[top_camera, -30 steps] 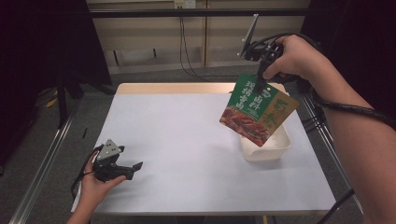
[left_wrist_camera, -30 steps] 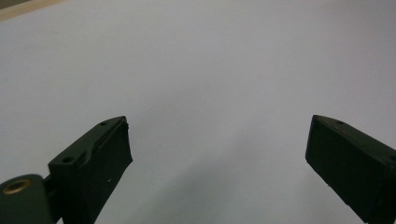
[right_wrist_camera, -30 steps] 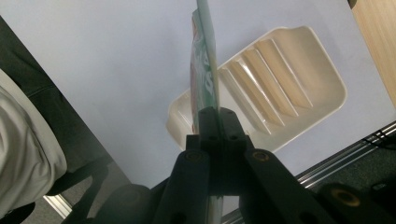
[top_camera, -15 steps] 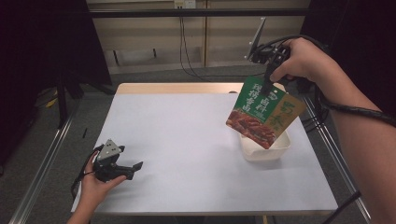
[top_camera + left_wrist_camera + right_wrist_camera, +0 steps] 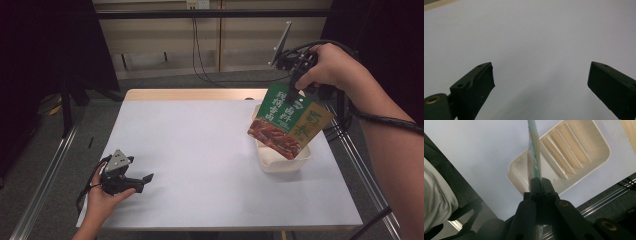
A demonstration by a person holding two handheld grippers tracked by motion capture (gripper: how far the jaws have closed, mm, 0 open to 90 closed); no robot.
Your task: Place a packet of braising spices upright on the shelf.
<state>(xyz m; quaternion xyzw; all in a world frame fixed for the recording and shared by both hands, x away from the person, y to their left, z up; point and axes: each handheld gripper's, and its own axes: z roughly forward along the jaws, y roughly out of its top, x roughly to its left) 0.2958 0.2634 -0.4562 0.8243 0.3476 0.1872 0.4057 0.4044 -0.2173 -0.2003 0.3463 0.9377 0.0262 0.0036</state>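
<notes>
1. Green, glossy and printed with a picture of food, the flat pouch [image 5: 290, 121] hangs in the air at the right side of the table, tilted, its lower edge just over the cream tray [image 5: 282, 161].

2. Seen edge-on in the right gripper view, the pouch [image 5: 534, 157] is a thin sheet, so it likely weighs little and bends easily; the slick film may slip unless pinched hard at the sealed top corner, where it is held now.

3. Clamped tight on that top corner, the right gripper [image 5: 296, 82] has its jaws pressed together with the film between them, pointing steeply down from a raised right hand [image 5: 332, 65] at the far right.

4. Ribbed along its floor, the shallow tray [image 5: 584, 150] lies directly under the hanging pouch, near the table's right edge, and looks ready to receive it.

5. Resting low at the near left corner, the left hand [image 5: 102, 192] holds the left gripper [image 5: 146, 179] level above the white tabletop [image 5: 200, 150], jaws spread wide with nothing between them.

6. Beyond the table, a dark floor and pale wall panels close the scene.
</notes>
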